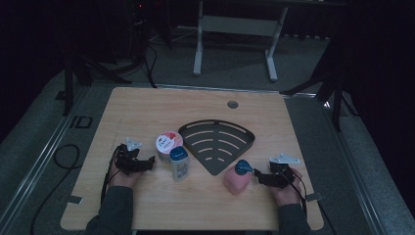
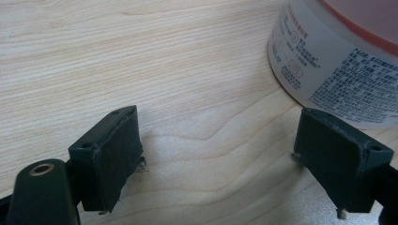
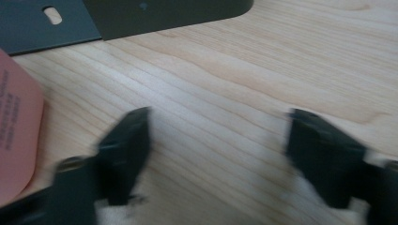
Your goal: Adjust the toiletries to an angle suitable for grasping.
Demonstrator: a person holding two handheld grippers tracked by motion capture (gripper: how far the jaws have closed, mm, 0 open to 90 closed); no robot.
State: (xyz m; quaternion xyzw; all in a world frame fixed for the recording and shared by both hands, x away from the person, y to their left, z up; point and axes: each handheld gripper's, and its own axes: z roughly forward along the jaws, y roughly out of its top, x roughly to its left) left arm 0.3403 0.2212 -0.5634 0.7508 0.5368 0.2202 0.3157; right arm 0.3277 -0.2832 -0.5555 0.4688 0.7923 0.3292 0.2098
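high view overhead facing forward, claw views close over table (image 1: 147,112)

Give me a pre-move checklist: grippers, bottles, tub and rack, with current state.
1. Left gripper open, nothing between the jaws: ok.
2. Right gripper open, nothing between the jaws: ok, though its own view is blurred.
3. Pink bottle just ahead of the right gripper, blue cap on: ok. Whether the jaws touch it: cannot tell.
4. White bottle upright beside the tub, blue cap on: ok.
5. Tub within reach of the left gripper; the left gripper view shows it just past one jaw, table bare between the jaws: ok.
6. Rack flat on the table, nothing in it: ok.
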